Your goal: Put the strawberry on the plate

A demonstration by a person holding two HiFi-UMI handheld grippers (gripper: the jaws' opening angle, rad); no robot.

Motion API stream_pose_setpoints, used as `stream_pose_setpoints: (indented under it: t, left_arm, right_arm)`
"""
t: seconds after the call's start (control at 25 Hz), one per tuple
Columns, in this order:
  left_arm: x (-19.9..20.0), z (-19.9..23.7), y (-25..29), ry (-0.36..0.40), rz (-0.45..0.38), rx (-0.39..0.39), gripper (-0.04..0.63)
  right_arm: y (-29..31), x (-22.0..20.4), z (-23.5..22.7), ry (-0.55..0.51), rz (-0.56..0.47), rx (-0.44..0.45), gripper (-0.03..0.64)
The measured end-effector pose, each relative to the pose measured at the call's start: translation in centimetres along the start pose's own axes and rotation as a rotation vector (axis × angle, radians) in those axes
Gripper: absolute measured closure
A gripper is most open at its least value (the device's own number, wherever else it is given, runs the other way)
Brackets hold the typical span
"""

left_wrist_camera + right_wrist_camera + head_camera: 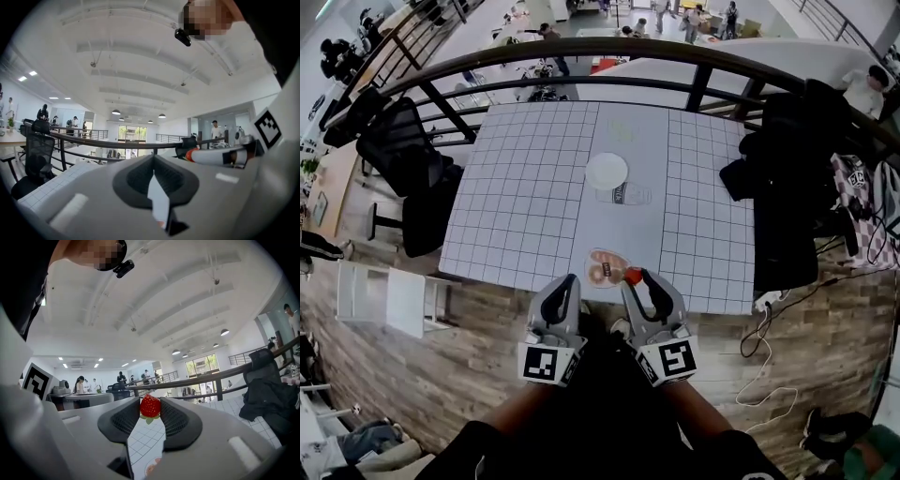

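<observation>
A red strawberry point(150, 406) with green leaves is pinched between the tips of my right gripper point(150, 407). In the head view the strawberry point(633, 276) and right gripper point(636, 277) hover over the table's near edge. The round white plate point(607, 171) lies farther off, at the middle of the grid-patterned table point(525, 206). My left gripper point(571, 281) is beside the right one, also at the near edge. In its own view the left gripper point(153, 159) is shut with nothing between its jaws, and the strawberry point(191, 154) shows off to the right.
An oval tray point(604, 268) with round brown pieces lies just under the grippers. A clear object point(624, 195) lies next to the plate. Black chairs point(403, 155) stand at the left, dark jackets point(787, 178) hang at the right, and a railing point(581, 52) runs behind the table.
</observation>
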State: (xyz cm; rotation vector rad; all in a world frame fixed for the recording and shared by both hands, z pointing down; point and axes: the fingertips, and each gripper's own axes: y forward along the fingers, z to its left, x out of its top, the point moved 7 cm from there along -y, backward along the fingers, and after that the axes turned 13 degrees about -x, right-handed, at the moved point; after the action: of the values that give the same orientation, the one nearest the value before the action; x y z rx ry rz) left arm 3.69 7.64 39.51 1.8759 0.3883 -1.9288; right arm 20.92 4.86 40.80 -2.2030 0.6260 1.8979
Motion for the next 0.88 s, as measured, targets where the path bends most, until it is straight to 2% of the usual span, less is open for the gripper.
stream_pose_setpoints:
  t: [0.36, 0.52, 0.88]
  left_arm:
    - [-0.2, 1.9, 1.6, -0.029, 0.000, 0.002, 0.588]
    - [0.0, 3.6, 2.8, -0.079, -0.025, -0.012, 0.589]
    - [-0.6, 8.8, 6.0, -0.092, -0.038, -0.017, 0.588]
  right_arm:
    - [2.6, -0.4, 0.0, 0.009, 0.044, -0.002, 0.485]
    - [4.9, -0.3, 0.3, -0.002, 0.061, -0.007, 0.485]
    - [11.6, -1.0, 1.7, 0.000, 0.130, -0.008, 0.483]
